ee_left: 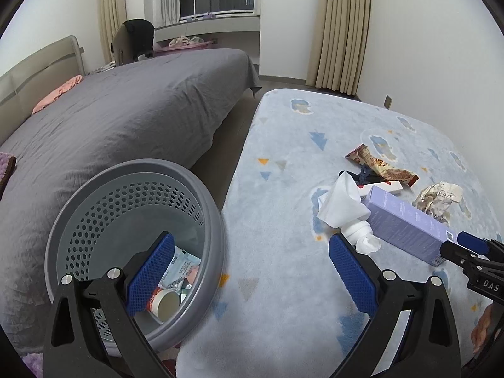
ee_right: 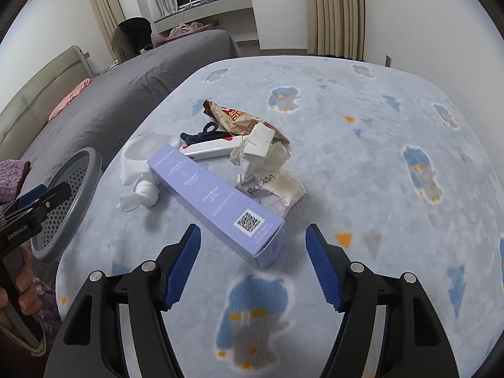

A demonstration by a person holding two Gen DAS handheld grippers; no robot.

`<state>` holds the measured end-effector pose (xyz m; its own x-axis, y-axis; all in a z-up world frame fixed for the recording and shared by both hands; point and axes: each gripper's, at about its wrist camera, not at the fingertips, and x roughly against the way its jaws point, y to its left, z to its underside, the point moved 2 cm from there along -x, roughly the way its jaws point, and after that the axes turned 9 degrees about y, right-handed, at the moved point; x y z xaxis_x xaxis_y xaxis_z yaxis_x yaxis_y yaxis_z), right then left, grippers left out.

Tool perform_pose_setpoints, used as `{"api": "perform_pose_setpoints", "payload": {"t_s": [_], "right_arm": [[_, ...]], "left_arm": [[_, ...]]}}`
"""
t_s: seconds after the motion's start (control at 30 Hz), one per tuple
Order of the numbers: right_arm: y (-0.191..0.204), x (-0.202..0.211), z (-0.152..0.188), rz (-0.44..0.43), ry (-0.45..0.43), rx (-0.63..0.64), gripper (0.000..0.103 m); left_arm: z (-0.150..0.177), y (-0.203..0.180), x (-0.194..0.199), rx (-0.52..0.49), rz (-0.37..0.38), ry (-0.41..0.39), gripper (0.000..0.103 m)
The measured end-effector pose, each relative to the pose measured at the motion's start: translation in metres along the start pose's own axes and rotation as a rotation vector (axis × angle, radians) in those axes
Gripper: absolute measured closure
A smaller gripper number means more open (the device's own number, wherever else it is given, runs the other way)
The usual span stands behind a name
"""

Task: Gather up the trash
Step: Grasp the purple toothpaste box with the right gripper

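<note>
A pile of trash lies on the light blue patterned blanket (ee_right: 362, 163): a long purple box (ee_right: 214, 201), a twisted white tissue (ee_right: 141, 170), crumpled paper (ee_right: 267, 170), a snack wrapper (ee_right: 239, 119), a small white box (ee_right: 211, 150) and a dark hair tie (ee_right: 201, 134). My right gripper (ee_right: 252, 264) stands open just short of the purple box's near end, nothing between its fingers. My left gripper (ee_left: 249, 271) is open and empty, its left finger over the grey perforated bin (ee_left: 135, 236), which holds a paper cup (ee_left: 165, 302) and packets. The right gripper's tip (ee_left: 466, 245) shows beside the purple box (ee_left: 406, 223).
A bed with a grey sheet (ee_left: 126, 119) stands left of the blanket, the bin between them. A purple cloth (ee_right: 12, 179) lies near the left hand (ee_right: 22, 286). Curtains (ee_left: 340, 28), a window ledge and a dark chair stand at the far wall.
</note>
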<state>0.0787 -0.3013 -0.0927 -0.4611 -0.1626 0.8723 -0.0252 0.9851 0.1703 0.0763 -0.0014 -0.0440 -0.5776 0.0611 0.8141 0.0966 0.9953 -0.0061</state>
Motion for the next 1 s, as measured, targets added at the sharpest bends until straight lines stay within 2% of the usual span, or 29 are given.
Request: {"api": "perform_pose_setpoints", "payload": {"t_s": [0.2, 0.4, 0.7, 1.0], "right_arm": [[0.008, -0.008, -0.005, -0.016, 0.008, 0.035, 0.037], [0.025, -0.003, 0.005, -0.037, 0.018, 0.072, 0.037], [0.056, 0.005, 0.020, -0.121, 0.039, 0.116, 0.037], [0.062, -0.020, 0.006, -0.057, 0.047, 0.136, 0.037]], "left_arm": [[-0.001, 0.004, -0.002, 0.007, 0.003, 0.005, 0.007], [-0.002, 0.009, 0.000, 0.021, 0.007, 0.002, 0.007], [-0.003, 0.012, 0.001, 0.027, 0.006, 0.001, 0.007], [-0.002, 0.013, 0.002, 0.028, 0.002, 0.002, 0.007]]}}
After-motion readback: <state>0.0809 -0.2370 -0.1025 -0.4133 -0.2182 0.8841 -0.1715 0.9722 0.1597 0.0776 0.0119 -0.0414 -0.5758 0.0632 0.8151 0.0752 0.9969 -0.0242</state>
